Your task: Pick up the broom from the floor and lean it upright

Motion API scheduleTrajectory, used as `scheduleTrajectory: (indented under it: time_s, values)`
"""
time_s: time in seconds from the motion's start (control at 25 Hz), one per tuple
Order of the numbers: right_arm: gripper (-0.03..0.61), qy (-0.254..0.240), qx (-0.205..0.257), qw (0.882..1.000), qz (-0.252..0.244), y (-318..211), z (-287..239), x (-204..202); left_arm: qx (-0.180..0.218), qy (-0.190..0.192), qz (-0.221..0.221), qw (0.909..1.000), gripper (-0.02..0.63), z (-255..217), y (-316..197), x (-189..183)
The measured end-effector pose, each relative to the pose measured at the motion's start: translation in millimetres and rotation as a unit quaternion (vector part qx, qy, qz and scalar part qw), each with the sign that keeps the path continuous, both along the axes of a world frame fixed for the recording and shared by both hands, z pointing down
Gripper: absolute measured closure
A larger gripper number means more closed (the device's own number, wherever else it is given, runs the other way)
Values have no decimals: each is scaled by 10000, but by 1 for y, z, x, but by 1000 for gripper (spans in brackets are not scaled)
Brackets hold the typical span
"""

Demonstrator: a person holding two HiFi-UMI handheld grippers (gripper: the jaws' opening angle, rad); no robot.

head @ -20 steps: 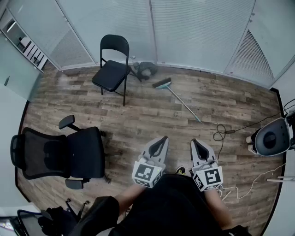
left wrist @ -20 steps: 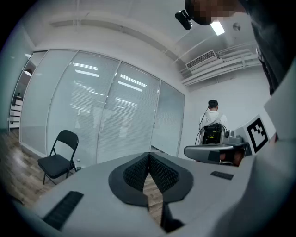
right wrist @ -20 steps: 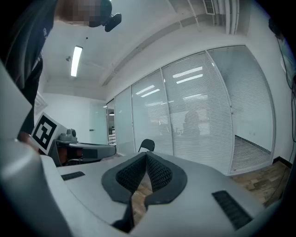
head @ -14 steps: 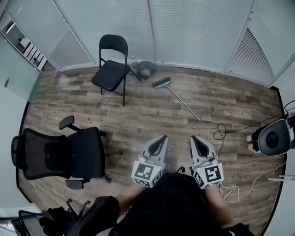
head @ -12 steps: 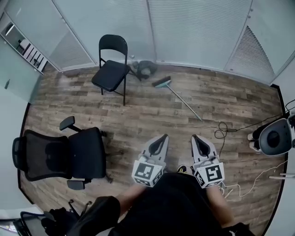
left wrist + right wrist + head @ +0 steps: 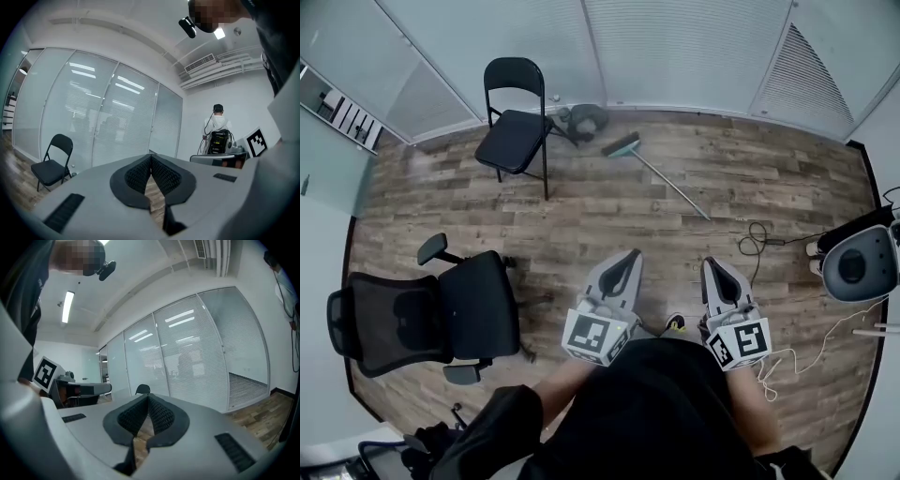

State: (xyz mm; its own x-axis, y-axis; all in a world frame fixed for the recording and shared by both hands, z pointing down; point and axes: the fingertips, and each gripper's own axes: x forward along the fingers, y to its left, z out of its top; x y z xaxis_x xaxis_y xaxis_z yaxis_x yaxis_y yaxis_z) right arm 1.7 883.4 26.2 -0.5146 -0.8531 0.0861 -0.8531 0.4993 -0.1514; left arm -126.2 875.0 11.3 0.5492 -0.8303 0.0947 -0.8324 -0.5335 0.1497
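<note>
The broom [image 6: 666, 182] lay flat on the wooden floor [image 6: 581, 220] by the glass wall, its head near a folding chair [image 6: 514, 136] and a dark bundle [image 6: 581, 119], perhaps a bag. The left gripper [image 6: 628, 258] and right gripper [image 6: 713, 266] were pressed together, empty, well apart from it.

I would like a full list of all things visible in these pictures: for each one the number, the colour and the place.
broom: one, teal head, pale handle, lying flat on the floor near the far glass wall
folding chair: one, black, far left by the wall
dark bundle: one, dark grey, at the wall between chair and broom; kind unclear
office chair: one, black, near left
cables: several, black and white, floor at right
round device: one, grey-white, right edge
other person: one, white top, far off in the left gripper view
left gripper: grey, shut, empty
right gripper: grey, shut, empty
</note>
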Motion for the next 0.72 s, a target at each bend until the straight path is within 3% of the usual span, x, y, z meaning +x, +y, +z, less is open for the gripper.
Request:
scheduleTrajectory:
  time_s: [0.16,0.4,0.72]
  values:
    - [560,39,-161,9998,92,3,11,-1,58,116,-27,9999,594,2,2,-13]
    - [559,-42,-307,9995,48,2,19,-12,16,-156,-273,9995,594,10,0,-39]
    - [560,48,-271,9996,-101,-30,22,-2,-67,-185,-274,9994,594,17,-22,-23]
